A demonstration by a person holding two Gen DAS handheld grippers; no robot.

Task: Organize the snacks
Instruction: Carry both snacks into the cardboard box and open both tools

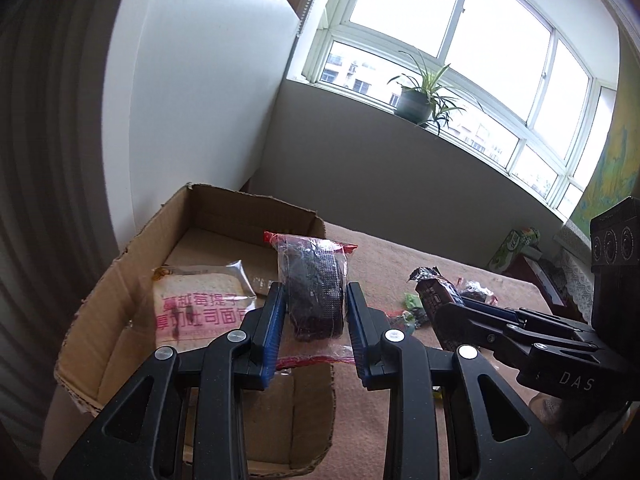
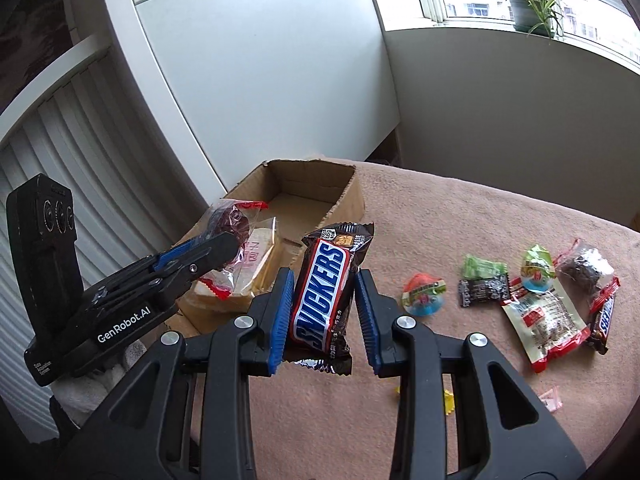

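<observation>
1. Left gripper (image 1: 314, 320) is clamped on a dark cake in a clear wrapper (image 1: 314, 292), held over the cardboard box (image 1: 120, 280).
2. Right gripper (image 2: 324, 312) is clamped on a Snickers bar (image 2: 322, 300), held above the pink cloth (image 2: 460, 216) near the box.
3. Both look light. The cake is likely soft and crushable; the film is slippery.
4. Mid-body grips suit both; the crimped ends would slip.

I'm working in a home, likely a bedroom or living room. A wide bay window (image 1: 460, 60) holds a potted plant (image 1: 416, 102) on its sill. Below that window a pink cloth-covered tabletop (image 2: 460, 220) carries loose snacks (image 2: 540, 300) and a cardboard box (image 2: 312, 188). Left of the window stands a white cabinet (image 2: 260, 60).
</observation>
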